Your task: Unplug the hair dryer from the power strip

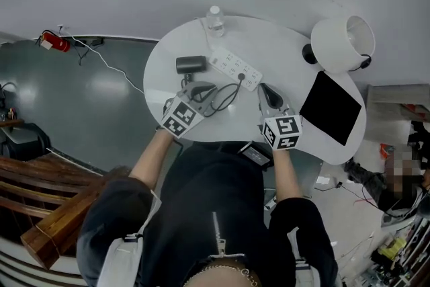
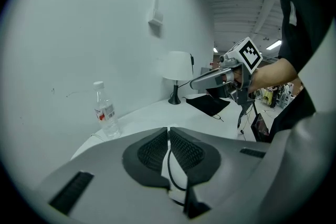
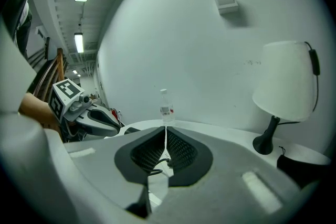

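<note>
On the round white table (image 1: 289,54) lies a white power strip (image 1: 234,68) with a black plug (image 1: 241,76) in its near end. The dark hair dryer (image 1: 191,64) lies left of the strip, and its black cord (image 1: 227,96) loops toward the plug. My left gripper (image 1: 207,90) is shut and empty, just in front of the dryer and over the cord loop. My right gripper (image 1: 264,88) is also shut and empty, right of the plug. In the left gripper view the closed left gripper (image 2: 168,132) shows a bit of cord (image 2: 169,168) behind its pads. The right gripper (image 3: 166,132) has its jaws together too.
A clear water bottle (image 1: 215,19) stands at the table's far edge. A white lamp (image 1: 342,42) and a flat black pad (image 1: 330,107) occupy the right side. A small black device (image 1: 256,155) lies at the near edge. The floor drops away on the left.
</note>
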